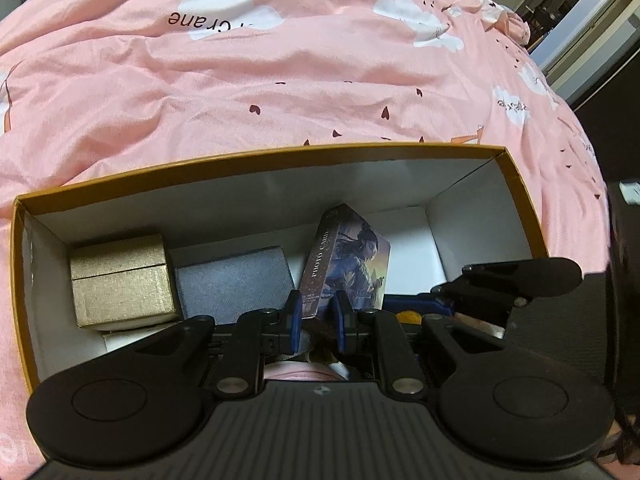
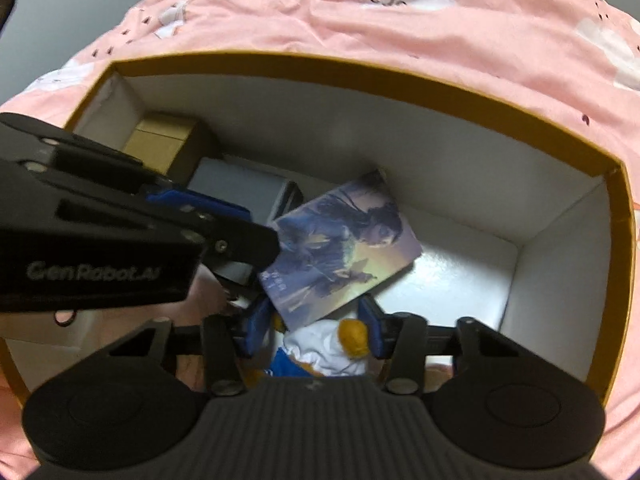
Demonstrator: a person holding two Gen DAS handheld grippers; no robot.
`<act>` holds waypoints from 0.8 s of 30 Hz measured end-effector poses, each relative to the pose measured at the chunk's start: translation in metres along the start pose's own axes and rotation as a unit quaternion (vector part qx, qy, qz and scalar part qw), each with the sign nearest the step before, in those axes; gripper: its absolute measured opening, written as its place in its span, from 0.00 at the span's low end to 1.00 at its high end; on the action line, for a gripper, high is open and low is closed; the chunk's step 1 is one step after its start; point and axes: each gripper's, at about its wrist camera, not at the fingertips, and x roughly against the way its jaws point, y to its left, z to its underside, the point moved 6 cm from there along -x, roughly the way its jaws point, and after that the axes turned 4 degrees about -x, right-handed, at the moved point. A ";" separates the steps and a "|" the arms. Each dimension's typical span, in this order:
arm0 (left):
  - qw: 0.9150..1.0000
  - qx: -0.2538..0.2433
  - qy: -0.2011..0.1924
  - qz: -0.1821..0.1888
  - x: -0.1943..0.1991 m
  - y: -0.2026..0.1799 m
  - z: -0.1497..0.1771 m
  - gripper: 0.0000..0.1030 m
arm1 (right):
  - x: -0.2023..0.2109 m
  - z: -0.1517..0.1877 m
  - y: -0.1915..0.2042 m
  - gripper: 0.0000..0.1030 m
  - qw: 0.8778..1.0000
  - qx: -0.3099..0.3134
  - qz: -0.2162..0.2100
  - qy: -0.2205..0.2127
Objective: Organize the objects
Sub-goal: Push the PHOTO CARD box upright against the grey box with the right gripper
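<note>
A pink bedspread [image 1: 280, 80] covers the bed, its far edges cut off. On it sits an open cardboard box [image 1: 256, 158], white inside. Against its left end stand a gold box [image 1: 122, 280] and a grey box [image 1: 236, 280], partly hidden. The left gripper [image 1: 316, 316] pinches a tilted photo card pack [image 1: 344, 256] by its lower end. The right gripper [image 2: 316, 322] has its jaws spread beside a white, blue and orange toy [image 2: 332, 348], mostly hidden; whether they touch it I cannot tell.

Bare box floor [image 2: 460, 276] right; gold box [image 1: 124, 280], probably grey box [image 1: 236, 284] crowd left.
</note>
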 end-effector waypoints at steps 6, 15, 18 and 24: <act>0.999 0.029 -0.005 0.022 0.008 0.008 -0.004 0.18 | 0.022 0.000 0.005 0.34 1.000 0.020 -0.001 -0.021; 0.996 0.079 0.005 0.048 0.000 0.012 0.005 0.18 | 0.053 -0.014 -0.012 0.04 0.997 0.017 0.045 -0.052; 0.995 0.088 0.006 0.051 0.000 0.014 0.005 0.18 | 0.045 -0.012 -0.016 0.13 1.000 -0.003 0.021 -0.023; 0.994 0.093 0.007 0.054 -0.001 0.016 0.004 0.18 | 0.027 -0.001 -0.004 0.47 1.000 0.007 -0.014 0.009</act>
